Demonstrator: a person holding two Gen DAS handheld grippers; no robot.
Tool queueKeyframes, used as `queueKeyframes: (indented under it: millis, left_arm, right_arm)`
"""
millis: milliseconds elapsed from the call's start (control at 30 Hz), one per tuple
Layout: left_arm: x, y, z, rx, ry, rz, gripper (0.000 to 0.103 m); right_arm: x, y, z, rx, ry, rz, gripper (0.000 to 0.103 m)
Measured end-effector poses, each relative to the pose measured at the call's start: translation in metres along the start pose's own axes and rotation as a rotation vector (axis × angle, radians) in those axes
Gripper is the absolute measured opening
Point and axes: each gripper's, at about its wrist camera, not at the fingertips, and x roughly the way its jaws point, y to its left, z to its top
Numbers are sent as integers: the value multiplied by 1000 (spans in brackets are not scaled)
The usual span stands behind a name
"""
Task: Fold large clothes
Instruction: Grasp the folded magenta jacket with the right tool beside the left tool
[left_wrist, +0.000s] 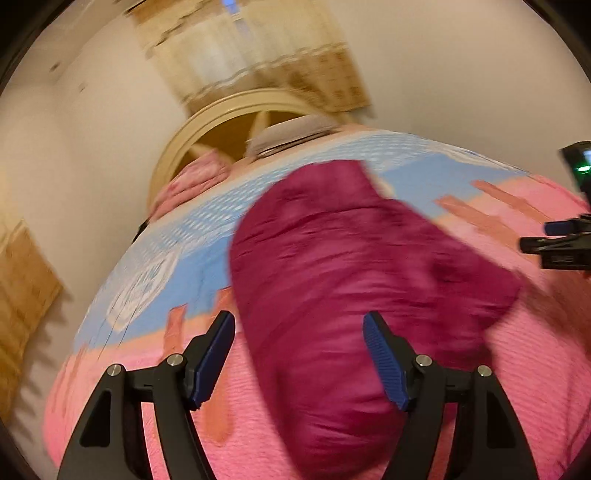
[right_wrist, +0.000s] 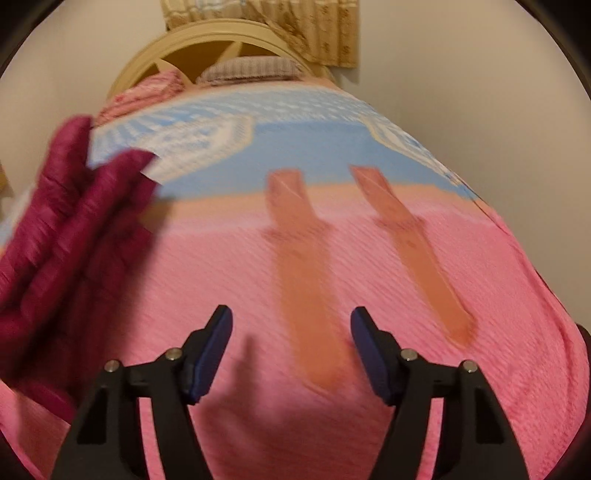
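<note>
- Apparently between folds: the left gripper (left_wrist: 299, 354) and right gripper (right_wrist: 291, 350) both stood with jaws apart, holding nothing.
- The magenta garment (left_wrist: 351, 266) lay bunched on the bed, under the left gripper.
- Next probably meant picking an edge to regrip.
- A pink-and-blue bedspread (right_wrist: 332, 258) covered the bed; a cream headboard (right_wrist: 207, 40) and curtains (right_wrist: 317, 29) stood behind.

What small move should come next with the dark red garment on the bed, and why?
Probably lower the left gripper onto the near edge of the dark red garment and pinch it. Both grippers are open and hold nothing, and the garment lies bunched on the pink bedspread; the right gripper hangs over bare bedspread.
</note>
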Motion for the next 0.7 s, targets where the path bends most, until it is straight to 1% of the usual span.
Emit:
queueKeyframes:
  millis: [133, 167, 267, 333, 433, 500, 533, 633, 667, 700]
  left_arm:
    - [36, 30, 3, -93, 37, 65, 73]
    - [46, 34, 6, -109, 50, 99, 73]
    - [74, 47, 15, -170, 77, 170, 73]
    - [88, 57, 21, -220, 96, 206, 73]
    - [107, 71, 31, -298, 99, 216, 73]
    - [119, 72, 38, -302, 105, 219, 74]
    - [125, 70, 41, -290, 109, 212, 74]
    - [144, 56, 44, -225, 130, 209, 74]
    - [147, 52, 44, -218, 123, 194, 74]
    - [150, 46, 43, -209, 116, 168, 74]
  right_arm:
    - [-15, 48, 41, -16, -66, 79, 69]
    - [-18, 63, 52, -22, -81, 101, 69]
    - [-26, 106, 80, -42, -127, 138, 69]
    - [-26, 127, 94, -35, -136, 160, 69]
    - [-20, 161, 110, -34, -137, 180, 68]
    - [-8, 175, 112, -47, -118, 154, 67]
    - [2, 179, 111, -59, -95, 129, 65]
    - [25, 172, 95, -93, -44, 63, 64]
    - [32, 163, 87, -85, -27, 53, 64]
    - [38, 154, 79, -62, -9, 63, 64]
